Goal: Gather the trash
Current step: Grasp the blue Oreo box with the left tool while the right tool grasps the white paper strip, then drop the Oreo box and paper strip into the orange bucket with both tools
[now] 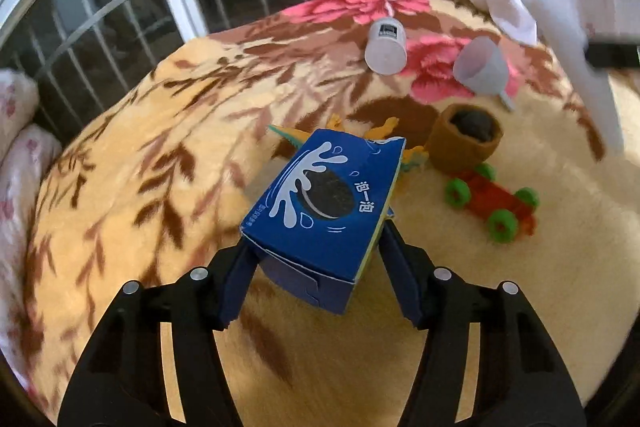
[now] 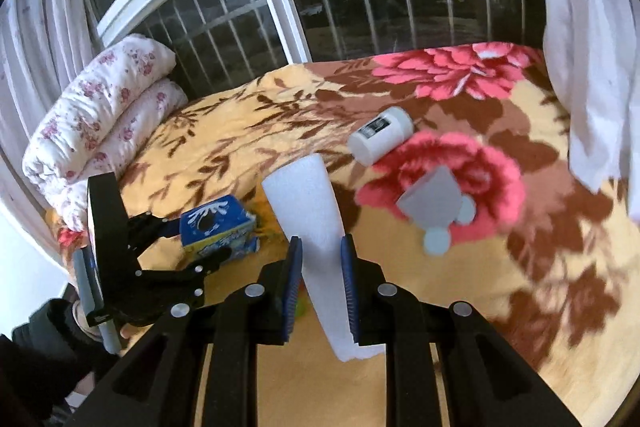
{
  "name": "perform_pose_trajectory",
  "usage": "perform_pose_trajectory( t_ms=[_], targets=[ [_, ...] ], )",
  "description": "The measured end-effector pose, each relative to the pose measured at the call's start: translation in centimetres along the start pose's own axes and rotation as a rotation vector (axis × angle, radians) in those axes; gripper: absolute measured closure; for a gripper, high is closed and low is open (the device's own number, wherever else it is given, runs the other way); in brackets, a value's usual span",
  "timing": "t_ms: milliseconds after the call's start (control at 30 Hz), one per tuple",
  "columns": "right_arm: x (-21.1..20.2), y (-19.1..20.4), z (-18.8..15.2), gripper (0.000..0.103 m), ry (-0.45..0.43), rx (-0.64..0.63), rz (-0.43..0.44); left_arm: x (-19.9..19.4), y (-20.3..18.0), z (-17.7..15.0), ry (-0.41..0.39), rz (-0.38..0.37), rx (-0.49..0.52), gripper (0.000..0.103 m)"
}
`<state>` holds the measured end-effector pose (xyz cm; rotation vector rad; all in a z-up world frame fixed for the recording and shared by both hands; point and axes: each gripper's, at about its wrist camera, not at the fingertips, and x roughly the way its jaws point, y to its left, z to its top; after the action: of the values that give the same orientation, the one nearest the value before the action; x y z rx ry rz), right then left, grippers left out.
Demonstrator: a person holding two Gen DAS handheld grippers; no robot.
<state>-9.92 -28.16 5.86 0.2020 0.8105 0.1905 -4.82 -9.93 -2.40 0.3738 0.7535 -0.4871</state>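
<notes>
**Two pieces of trash held, neither grip certain**

A blue biscuit box point(image 1: 320, 215) is clamped between the jaws of the left gripper point(image 1: 316, 259), which catch it only at its near end, so most of the box sticks out beyond the fingertips over the flowered blanket point(image 1: 140, 167). A slip or a twist out of the jaws can be expected if the box is swung quickly, since thin card is easily crushed. A white foam strip point(image 2: 310, 227) is pinched in the right gripper point(image 2: 322, 267), with its long upper part left unsupported; it could be bent or pulled free if it brushes against anything. A white bottle point(image 1: 386, 45), a grey funnel point(image 1: 486, 67), a brown pot point(image 1: 466, 137) and a toy car point(image 1: 496, 203) lie near the box and could be knocked or mistaken for trash. No bin is seen in either view.
</notes>
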Motion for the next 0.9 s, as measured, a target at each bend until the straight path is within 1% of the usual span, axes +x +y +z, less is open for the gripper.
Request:
perform_pose_trajectory(
  t_ms=[67,167,233,400,500,633,767,900],
  targets=[
    [-0.5,0.9,-1.1,0.083,-0.001,0.008,0.015,-1.3,0.3,-0.3,-0.003,0.011,-0.045,0.044],
    [-1.4,2.4,-2.5,0.083,-0.009,-0.011,0.004,-3.7,0.7,-1.0,-0.011,0.046,-0.102,0.044],
    [-2.4,3.6,-3.8,0.083,-0.006,-0.01,0.031,-5.5,0.8,-1.8,-0.018,0.06,-0.126,0.044],
    [-5.2,6.9,-7.6,0.083,0.005,-0.027,0.094,-10.6,0.3,-5.2,-0.034,0.089,-0.163,0.044],
    [-6.6,8.9,-10.2,0.082,0.014,-0.056,0.11,-13.0,-0.3,-7.6,-0.032,0.09,-0.174,0.044],
    [-8.0,10.6,-13.4,0.082,0.032,-0.077,0.111,-15.2,-1.2,-10.6,-0.029,0.089,-0.192,0.044],
    [-8.8,11.6,-16.8,0.082,0.067,-0.081,0.124,-16.4,-2.5,-14.5,0.009,0.061,-0.186,0.044],
    [-7.5,11.9,-20.5,0.082,0.157,-0.074,0.127,-14.5,-4.0,-19.0,0.117,0.011,-0.179,0.044]
  ],
)
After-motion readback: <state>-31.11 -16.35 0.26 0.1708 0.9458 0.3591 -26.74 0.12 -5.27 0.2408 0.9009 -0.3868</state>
